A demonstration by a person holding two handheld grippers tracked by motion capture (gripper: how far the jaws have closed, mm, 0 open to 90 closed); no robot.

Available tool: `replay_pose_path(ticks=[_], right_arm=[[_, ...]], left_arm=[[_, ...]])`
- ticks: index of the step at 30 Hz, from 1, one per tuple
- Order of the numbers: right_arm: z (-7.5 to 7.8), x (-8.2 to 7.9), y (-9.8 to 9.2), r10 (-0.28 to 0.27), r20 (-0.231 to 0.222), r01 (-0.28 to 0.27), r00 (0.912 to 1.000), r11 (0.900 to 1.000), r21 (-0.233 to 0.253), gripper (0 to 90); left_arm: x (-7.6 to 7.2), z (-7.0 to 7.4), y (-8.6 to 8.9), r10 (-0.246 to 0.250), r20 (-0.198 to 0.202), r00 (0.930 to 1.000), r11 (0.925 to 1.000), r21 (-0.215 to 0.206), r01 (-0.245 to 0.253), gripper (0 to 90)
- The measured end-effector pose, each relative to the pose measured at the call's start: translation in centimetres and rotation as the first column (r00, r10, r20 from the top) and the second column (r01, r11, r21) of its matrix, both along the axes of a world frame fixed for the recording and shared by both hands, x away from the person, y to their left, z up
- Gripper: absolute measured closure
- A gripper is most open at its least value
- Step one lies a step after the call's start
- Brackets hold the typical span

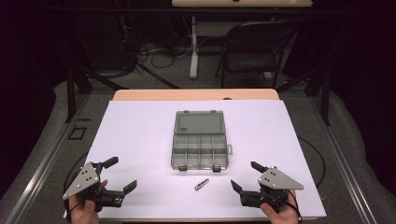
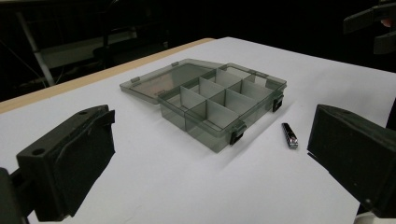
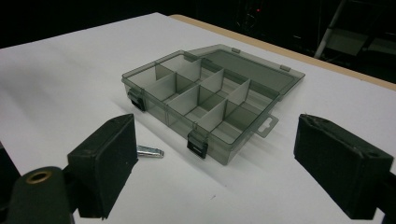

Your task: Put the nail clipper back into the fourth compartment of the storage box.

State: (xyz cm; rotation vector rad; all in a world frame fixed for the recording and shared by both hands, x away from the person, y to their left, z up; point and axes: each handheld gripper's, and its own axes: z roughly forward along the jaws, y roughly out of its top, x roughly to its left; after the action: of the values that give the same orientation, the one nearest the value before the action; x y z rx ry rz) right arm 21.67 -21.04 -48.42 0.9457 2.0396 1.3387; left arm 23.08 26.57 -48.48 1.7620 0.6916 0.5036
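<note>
**Small metal piece lies between our two grippers, nearer the right**

Since nothing is yet in either grip, what matters is where the small silvery metal clip-like piece [image 1: 201, 185] lies: on the white desk [image 1: 140, 140], just in front of the smoky grey translucent plastic compartment box [image 1: 198, 150], near its front right latch. From our right gripper [image 1: 243, 176] it sits forward and to the left, fairly near; our left gripper [image 1: 120, 173] is farther off, across the front of the desk. We judge the right hand the handier one. Its long axis runs slantwise, the far end tipped toward the box, so our jaws would need to close across it. Both grippers stand wide open, holding nothing. The piece looks slim, shiny and flat. The box lies open, lid folded back, its eight compartments seemingly bare.
</note>
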Motion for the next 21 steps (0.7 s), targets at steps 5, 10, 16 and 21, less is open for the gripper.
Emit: replay_pose_path(ticks=[5, 10, 16, 21], right_arm=[[0.1, 0.2, 0.5, 0.017, -0.007, -0.017, 0.9998, 1.000, -0.014, 13.1], [0.4, 0.6, 1.0, 0.045, -0.029, -0.047, 0.9985, 0.998, -0.041, 13.1], [0.6, 1.1, 1.5, 0.066, -0.044, -0.068, 0.9969, 0.996, -0.056, 13.1], [0.9, 1.6, 1.9, 0.095, -0.053, -0.098, 0.9941, 0.993, -0.066, 13.1]], left_arm=[[0.0, 0.0, 0.0, 0.001, -0.008, 1.0000, 1.0000, -0.002, -0.001, 0.3], [0.1, -0.1, 0.1, 0.005, -0.012, 0.9999, 1.0000, -0.007, -0.005, 0.3], [0.1, -0.1, 0.1, 0.000, -0.016, 0.9999, 1.0000, -0.004, 0.000, 0.3], [0.1, -0.1, 0.1, 0.000, -0.016, 0.9999, 1.0000, -0.002, 0.000, 0.4]])
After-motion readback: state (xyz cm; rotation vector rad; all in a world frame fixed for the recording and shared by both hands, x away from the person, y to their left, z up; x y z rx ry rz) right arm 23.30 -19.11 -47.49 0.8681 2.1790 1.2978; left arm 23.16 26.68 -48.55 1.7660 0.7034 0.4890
